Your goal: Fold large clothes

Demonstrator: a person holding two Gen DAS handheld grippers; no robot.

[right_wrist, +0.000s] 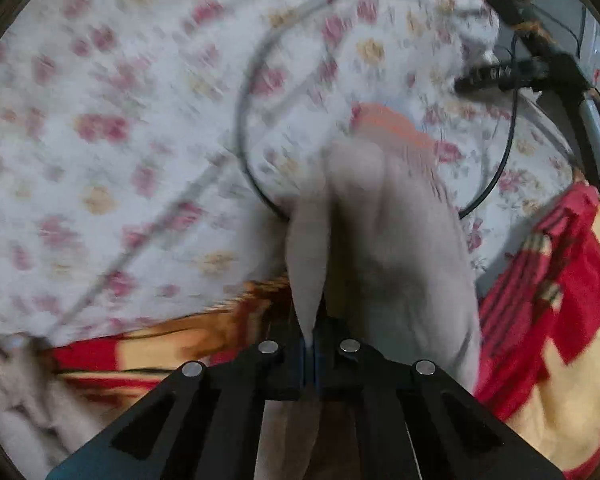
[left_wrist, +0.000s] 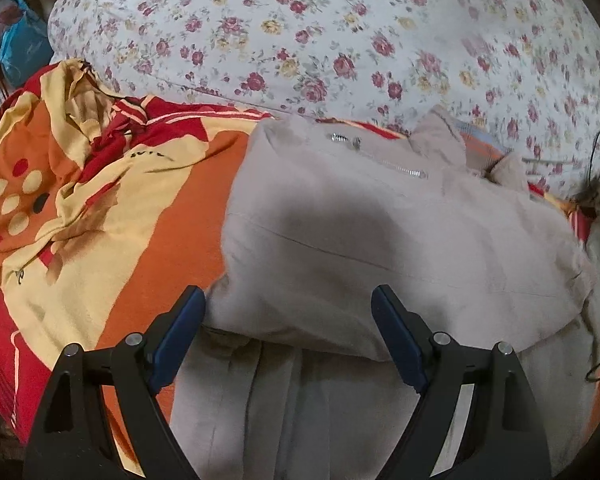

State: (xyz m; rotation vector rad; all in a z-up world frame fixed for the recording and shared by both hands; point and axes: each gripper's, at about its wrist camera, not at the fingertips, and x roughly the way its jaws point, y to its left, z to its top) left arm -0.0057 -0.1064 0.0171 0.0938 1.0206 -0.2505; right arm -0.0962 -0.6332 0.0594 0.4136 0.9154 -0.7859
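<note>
On the bed, the beige jacket [left_wrist: 380, 220] lies at 12 o'clock from the wide-open, empty left tongs [left_wrist: 288, 312]; the right tongs [right_wrist: 310, 344] are clamped on its fabric.

Jacket [left_wrist: 380, 240] is lying folded on the patterned blanket [left_wrist: 120, 220], its upper layer resting over the lower one, with its zipper [left_wrist: 380, 156] running along the far side. The left gripper [left_wrist: 288, 320] is hovering above the jacket's near fold, one finger [left_wrist: 180, 332] at the fold's left edge and the other over the cloth; the flowered sheet [left_wrist: 300, 40] is spreading behind jacket and blanket alike. In the right wrist view, the right gripper [right_wrist: 310, 344] is pinching a fold of jacket cloth [right_wrist: 380, 220] rising before it, with a cable [right_wrist: 256, 184] looping over the sheet behind and the blanket lying at both sides.
</note>
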